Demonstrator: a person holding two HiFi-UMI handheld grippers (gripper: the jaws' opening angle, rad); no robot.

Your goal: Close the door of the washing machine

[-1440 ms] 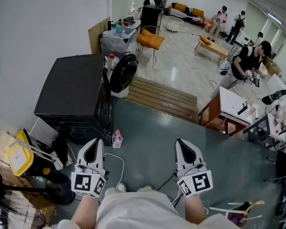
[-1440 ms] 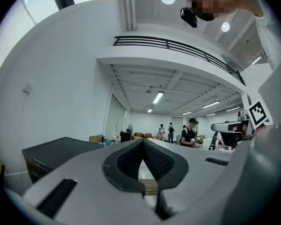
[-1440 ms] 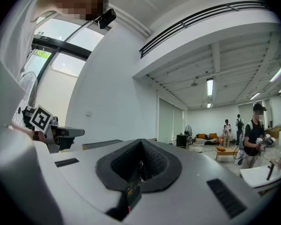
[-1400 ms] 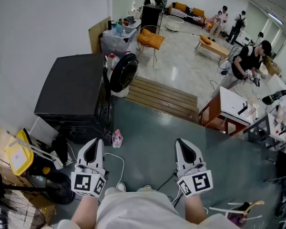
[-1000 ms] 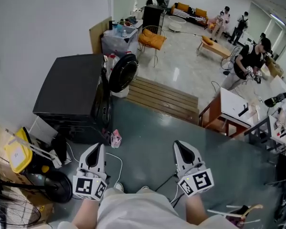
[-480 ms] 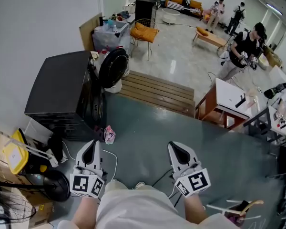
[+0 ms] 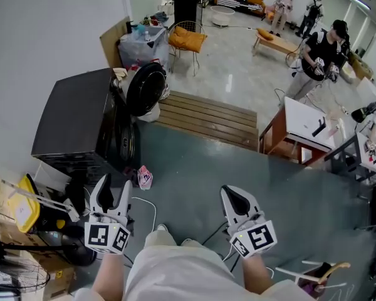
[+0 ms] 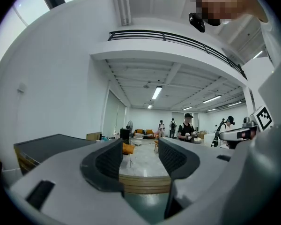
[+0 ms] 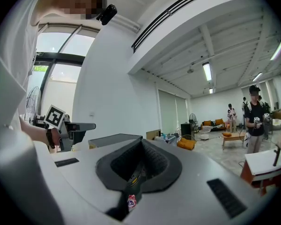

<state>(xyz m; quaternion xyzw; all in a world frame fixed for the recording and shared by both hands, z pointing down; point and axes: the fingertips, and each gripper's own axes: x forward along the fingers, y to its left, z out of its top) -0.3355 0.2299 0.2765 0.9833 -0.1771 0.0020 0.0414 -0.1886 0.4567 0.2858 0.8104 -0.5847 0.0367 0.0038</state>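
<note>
Grippers: I count two, one in each hand, both low in the head view.
Left gripper (image 7: 114,182): its jaws have just been opening and now stand partly apart, and I see only floor and room between them.
Right gripper (image 7: 232,194): jaws pressed together, holding nothing.
Washing machine (image 7: 75,127): one, black, against the wall on my left.
Door (image 7: 144,88): one, round, swung open at the machine's far front corner, with neither gripper touching it.
Pink packet (image 7: 144,177): one, on the floor just beside the machine's front.
Wooden platform (image 7: 203,119): one, beyond the door.
Chair (image 7: 187,37): one, with an orange cushion.
People: three, a nearer person (image 7: 318,52), a second person (image 7: 282,0) and a third person (image 7: 313,8).
</note>
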